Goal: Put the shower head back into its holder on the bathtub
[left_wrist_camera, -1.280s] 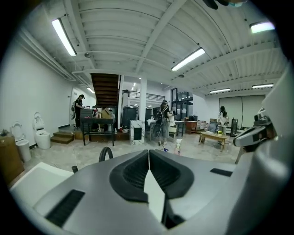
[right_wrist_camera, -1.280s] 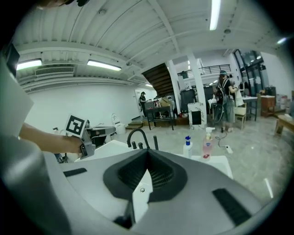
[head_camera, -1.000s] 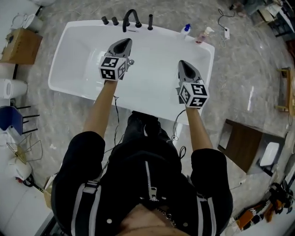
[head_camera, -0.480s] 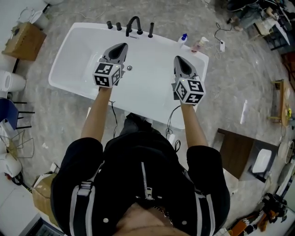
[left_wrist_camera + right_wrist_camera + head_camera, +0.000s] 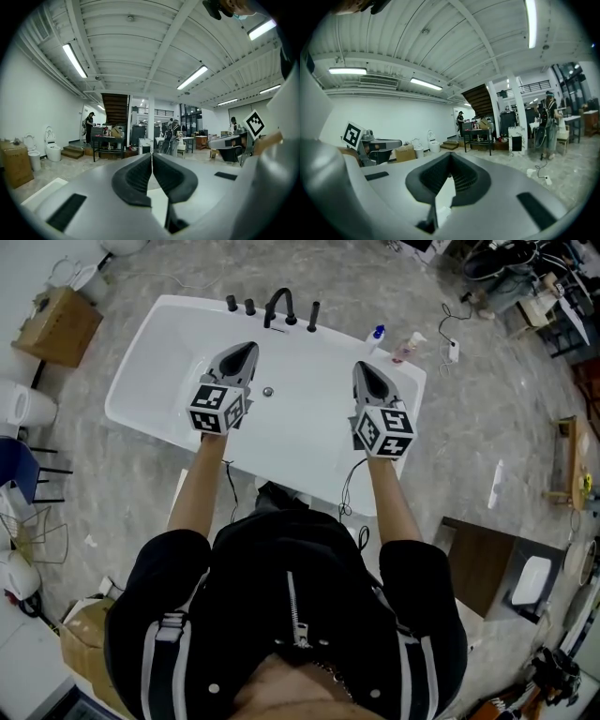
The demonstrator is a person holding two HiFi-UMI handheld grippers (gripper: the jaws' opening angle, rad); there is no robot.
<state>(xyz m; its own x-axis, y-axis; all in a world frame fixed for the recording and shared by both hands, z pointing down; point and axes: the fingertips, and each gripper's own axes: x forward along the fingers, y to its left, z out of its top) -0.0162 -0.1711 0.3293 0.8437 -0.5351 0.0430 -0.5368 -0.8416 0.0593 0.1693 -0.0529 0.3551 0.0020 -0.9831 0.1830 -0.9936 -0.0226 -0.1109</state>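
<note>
The left gripper (image 5: 249,350) is hanging over the left half of the bathtub (image 5: 309,442), its jaws pressing flat together with nothing between them. The right gripper (image 5: 361,367) is hanging over the right half of the bathtub, likewise clenched on nothing. In each gripper view the pads are meeting tip to tip and only the room beyond is showing.

On the bathtub's far rim a slim black upright piece is standing just right of the curved spout (image 5: 277,306), with two knobs (image 5: 231,303) left of the spout. I am taking that upright for the shower head (image 5: 313,315). It seems to be sitting in its holder already, though the holder is too small to make out and no hose is showing. Nothing dark is lying inside the bathtub.

The shower head is standing beyond both gripper tips, across the bathtub from the person. It is nearer the right gripper and well apart from the left.

Judging by its look, it is a stiff metal wand, smooth and probably slippery, fairly light but dragging a hose underneath. The grip would be going crosswise on the middle of the shaft, firmly, keeping it upright so it is sliding straight down
</note>
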